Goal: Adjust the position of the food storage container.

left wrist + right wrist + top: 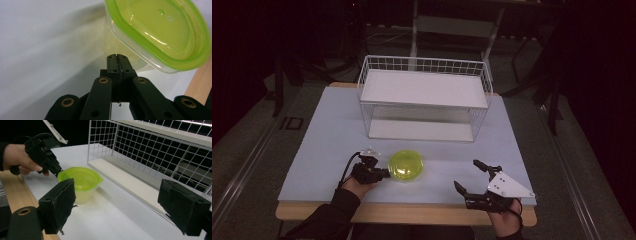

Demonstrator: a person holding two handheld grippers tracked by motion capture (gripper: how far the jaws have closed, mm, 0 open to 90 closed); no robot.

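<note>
**Lidded container at front of table; left jaws pressed together, right jaws spread**

Noted at table centre-front: clear plastic container (406, 165) with lime-green lid, upright on the pale grey tabletop (327, 135). Positioned at 6 o'clock from the white wire shelf rack (424, 97), apart from it.

Left gripper (384, 173) found at 9 o'clock of the container, held in the left hand (357, 187), pointing toward 3 o'clock. In the left gripper view, jaws pressed flat together with nothing visible between them, tips (116, 57) right at the container's clear wall just under the lid rim (140, 52); contact cannot be confirmed. From the right gripper view, same gripper (58, 172) seen at the lid's near edge (65, 175).

Right gripper (470, 175) found at 4 o'clock of the container, well apart from it, near the table's front wooden edge (412, 212). Jaws spread wide, holding nothing; grey three-cornered plate on top. In the right gripper view, both black pads (58, 203) far apart, container (81, 182) and rack (155, 152) visible beyond.
</note>
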